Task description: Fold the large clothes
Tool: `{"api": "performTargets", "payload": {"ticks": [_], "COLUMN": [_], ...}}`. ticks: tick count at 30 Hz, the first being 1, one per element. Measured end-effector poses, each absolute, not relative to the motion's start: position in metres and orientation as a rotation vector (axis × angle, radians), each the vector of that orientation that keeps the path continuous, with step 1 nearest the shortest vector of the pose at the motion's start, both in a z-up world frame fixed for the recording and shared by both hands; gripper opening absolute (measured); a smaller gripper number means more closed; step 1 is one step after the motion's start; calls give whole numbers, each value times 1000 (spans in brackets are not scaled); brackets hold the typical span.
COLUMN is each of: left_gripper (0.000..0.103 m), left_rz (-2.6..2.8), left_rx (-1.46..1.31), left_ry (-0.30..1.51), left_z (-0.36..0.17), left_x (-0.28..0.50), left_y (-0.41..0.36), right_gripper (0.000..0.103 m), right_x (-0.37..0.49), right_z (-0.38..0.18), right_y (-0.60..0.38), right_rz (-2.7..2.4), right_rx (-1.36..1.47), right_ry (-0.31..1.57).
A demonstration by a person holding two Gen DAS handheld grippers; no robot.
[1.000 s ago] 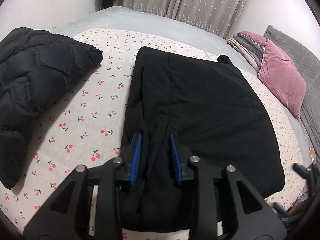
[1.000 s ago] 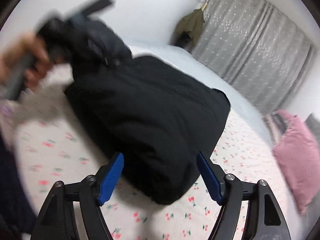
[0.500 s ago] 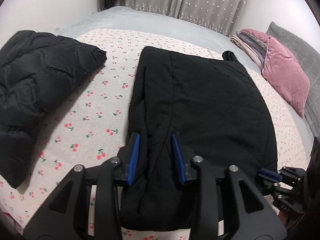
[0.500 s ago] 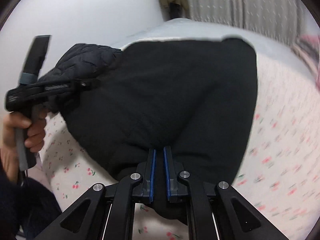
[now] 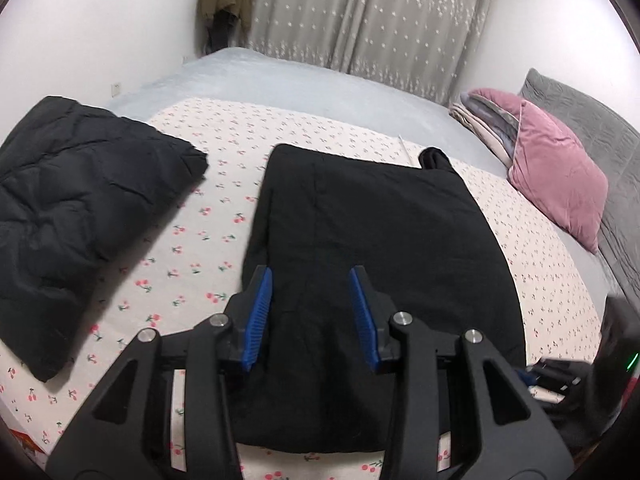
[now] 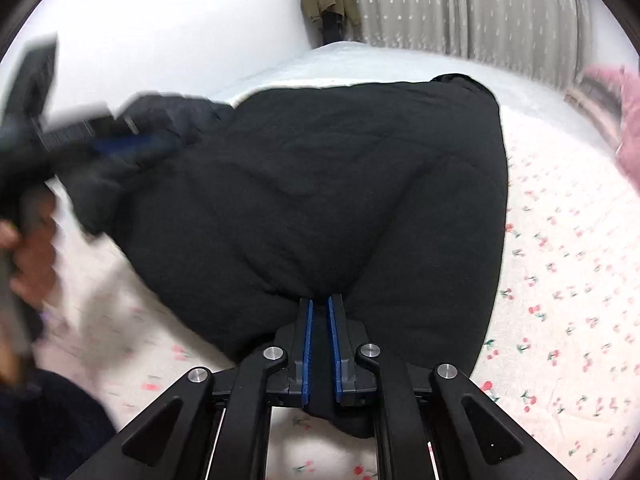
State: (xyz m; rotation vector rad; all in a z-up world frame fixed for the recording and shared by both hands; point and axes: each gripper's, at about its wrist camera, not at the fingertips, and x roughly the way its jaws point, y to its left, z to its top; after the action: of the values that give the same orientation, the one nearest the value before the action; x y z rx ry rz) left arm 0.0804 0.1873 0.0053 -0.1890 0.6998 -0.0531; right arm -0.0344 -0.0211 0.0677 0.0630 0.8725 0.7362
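Left wrist view: the left gripper (image 5: pixel 310 312) stands part open over the near edge of the black coat (image 5: pixel 372 248), pads clear of the cloth; a folded quilted jacket (image 5: pixel 76 208) lies well left of the coat on the bed (image 5: pixel 224 216).

Right wrist view: the right gripper (image 6: pixel 320 344), jaws just eased slightly, pinches the coat's near hem. Step in hand: gripping the hem. Next, the left gripper needs its own grip before the fold goes over.

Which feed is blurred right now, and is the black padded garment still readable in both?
Right wrist view: motion blur smears the left edge, the hand and the pink velvet pillow; the black padded garment at centre stays fairly sharp. Left wrist view: sharp, evenly lit, no glare; fisheye bends the cherry-print bedsheet and darkens the corners; the garment's folds barely show.
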Motion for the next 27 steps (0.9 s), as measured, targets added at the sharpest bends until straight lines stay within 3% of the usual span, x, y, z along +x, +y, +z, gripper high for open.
{"api": "performTargets", "payload": {"ticks": [3, 5, 11, 15, 17, 20, 23, 27], "left_gripper": [41, 41, 41, 41, 41, 31, 31, 31], "left_rz": [-72, -85, -129, -115, -54, -13, 31, 75], "left_rx": [-221, -229, -217, -257, -320, -344, -254, -158], "left_ry": [720, 740, 803, 907, 982, 976, 919, 903], "left_z": [14, 24, 52, 27, -7, -44, -50, -52], "left_x": [85, 94, 161, 233, 260, 264, 258, 259], "left_y": [183, 180, 162, 157, 163, 166, 155, 141], "right_gripper": [45, 72, 74, 74, 74, 74, 81, 84], "right_x": [-14, -5, 90, 158, 195, 224, 217, 216], "right_z": [93, 111, 138, 144, 128, 73, 57, 52], "right_y": [-46, -57, -73, -49, -35, -7, 17, 20], "right_rz": [825, 786, 697, 671, 644, 597, 572, 570], "right_rx": [208, 190, 241, 210, 213, 152, 4, 12], "right_ry": [879, 825, 861, 896, 967, 1112, 1064, 1055]}}
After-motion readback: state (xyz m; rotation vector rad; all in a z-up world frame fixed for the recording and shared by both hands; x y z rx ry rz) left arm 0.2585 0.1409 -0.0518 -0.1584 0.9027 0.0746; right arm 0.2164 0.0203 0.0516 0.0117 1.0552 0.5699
